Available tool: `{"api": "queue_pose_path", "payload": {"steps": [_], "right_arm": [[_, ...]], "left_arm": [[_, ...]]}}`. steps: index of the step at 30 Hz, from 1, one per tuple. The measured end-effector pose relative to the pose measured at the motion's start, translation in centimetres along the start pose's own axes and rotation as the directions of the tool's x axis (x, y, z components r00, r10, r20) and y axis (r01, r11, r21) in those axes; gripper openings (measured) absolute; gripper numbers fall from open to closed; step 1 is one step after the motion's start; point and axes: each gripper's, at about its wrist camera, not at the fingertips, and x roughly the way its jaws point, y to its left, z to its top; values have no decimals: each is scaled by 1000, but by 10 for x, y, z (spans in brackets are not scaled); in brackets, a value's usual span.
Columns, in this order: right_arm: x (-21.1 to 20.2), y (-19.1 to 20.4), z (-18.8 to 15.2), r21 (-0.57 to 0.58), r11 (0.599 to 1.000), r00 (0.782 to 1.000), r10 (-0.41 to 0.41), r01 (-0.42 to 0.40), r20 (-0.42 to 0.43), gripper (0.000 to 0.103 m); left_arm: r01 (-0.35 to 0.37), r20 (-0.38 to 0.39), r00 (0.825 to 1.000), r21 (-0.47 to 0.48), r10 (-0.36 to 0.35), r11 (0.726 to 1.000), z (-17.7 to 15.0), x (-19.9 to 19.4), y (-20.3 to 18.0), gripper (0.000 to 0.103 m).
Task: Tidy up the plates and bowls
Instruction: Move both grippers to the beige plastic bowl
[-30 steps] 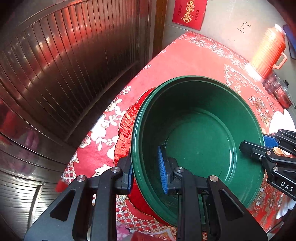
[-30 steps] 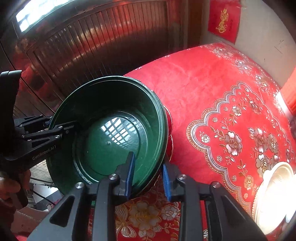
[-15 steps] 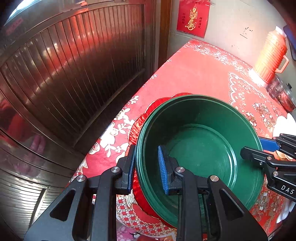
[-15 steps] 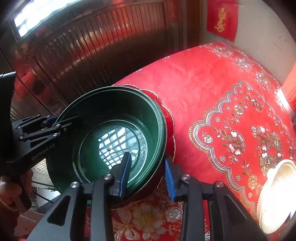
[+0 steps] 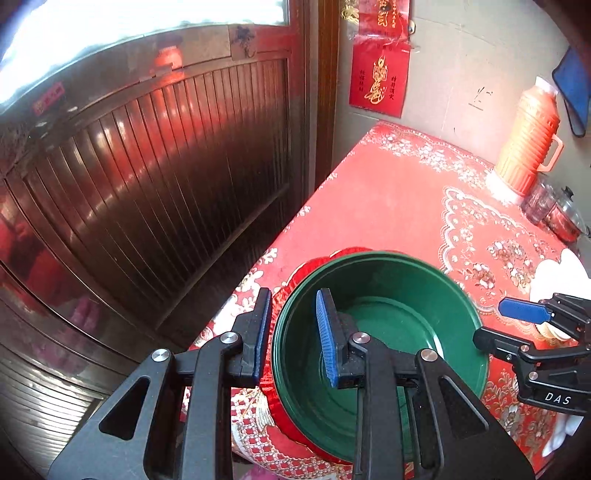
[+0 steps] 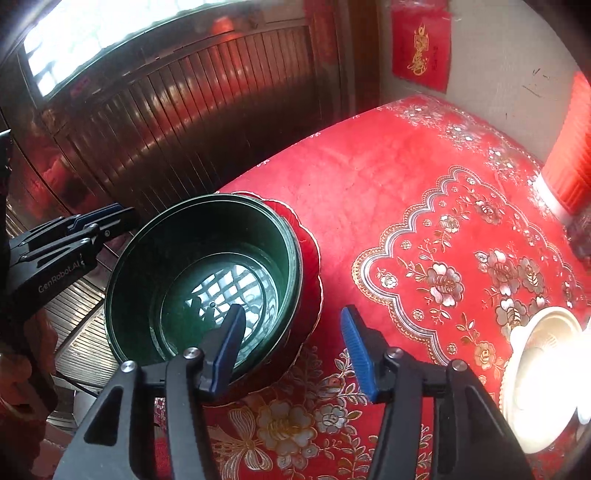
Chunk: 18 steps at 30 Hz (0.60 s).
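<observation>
Left wrist view is showing the green bowl [image 5: 380, 332] sitting on a red plate [image 5: 291, 413] at the table's [image 5: 388, 192] near-left corner. Both the left gripper [image 5: 293, 332] and right gripper [image 6: 291, 343] are opening, pads clear of the rim (nothing gripped). A careless withdrawal risks nudging the stack over the edge.

A dark slatted wooden door [image 5: 155, 192] glows with red reflections beside a grey wall [image 5: 461, 66] bearing a red paper hanging [image 5: 378, 74]; bright daylight enters the window [image 6: 96, 33] above; a red flowered tablecloth [image 6: 424, 206] covers the table
</observation>
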Motion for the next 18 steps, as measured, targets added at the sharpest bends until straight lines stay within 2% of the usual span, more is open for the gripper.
{"api": "queue_pose_path", "payload": {"steps": [1,3,5,9,13,18], "right_arm": [[-3,-2,0,8,1000,1000,-1,1,7,57],[-8,-7,0,27,1000,1000,-4,4,18,58],[-13,-12,0,47,999,1000,-16,15,20,62],[-31,-24,0,93,996,999,-19,15,39,67],[-50,-36,3,125,992,996,-37,27,82,73],[-78,-53,4,198,979,990,-74,48,123,74]], "left_arm": [[4,17,1000,-2,-4,1000,2,-4,0,40],[15,52,999,-11,-15,1000,7,-12,-2,51],[31,76,997,-13,-30,999,11,-18,-5,52],[61,65,996,15,-62,998,19,-21,-20,52],[89,89,992,43,-93,995,27,-26,-38,52],[127,112,984,89,-137,988,32,-31,-65,52]]}}
